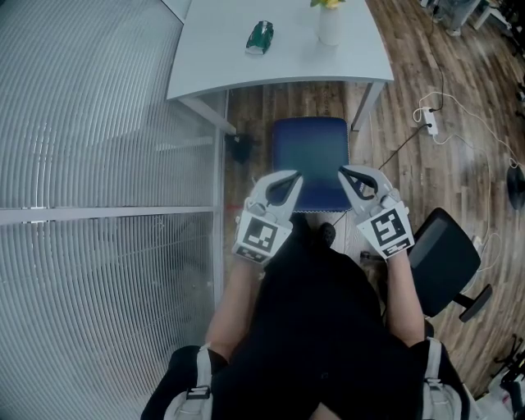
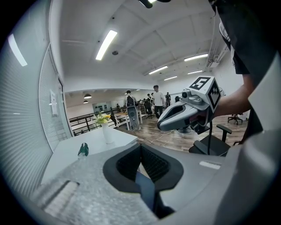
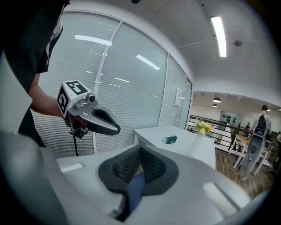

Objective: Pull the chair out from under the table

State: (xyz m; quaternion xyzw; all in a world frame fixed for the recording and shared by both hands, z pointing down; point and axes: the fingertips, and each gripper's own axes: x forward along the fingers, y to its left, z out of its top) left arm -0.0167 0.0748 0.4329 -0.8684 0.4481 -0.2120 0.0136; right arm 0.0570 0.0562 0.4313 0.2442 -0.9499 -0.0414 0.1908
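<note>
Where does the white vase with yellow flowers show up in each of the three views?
Head view: vase at the top edge, right of centre, on the white table.
Left gripper view: vase left of centre, just below mid-height.
Right gripper view: vase right of centre, just below mid-height.
Shared landmark: the green item lying on the white table, left of the vase in all three views.

Grey left gripper (image 1: 295,175), grey right gripper (image 1: 342,171), marker cubes (image 1: 264,235), black clothing (image 1: 316,328)

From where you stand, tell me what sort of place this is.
Likely an office: a white table with a blue chair at it, a black swivel chair, a glass partition with blinds.
</note>
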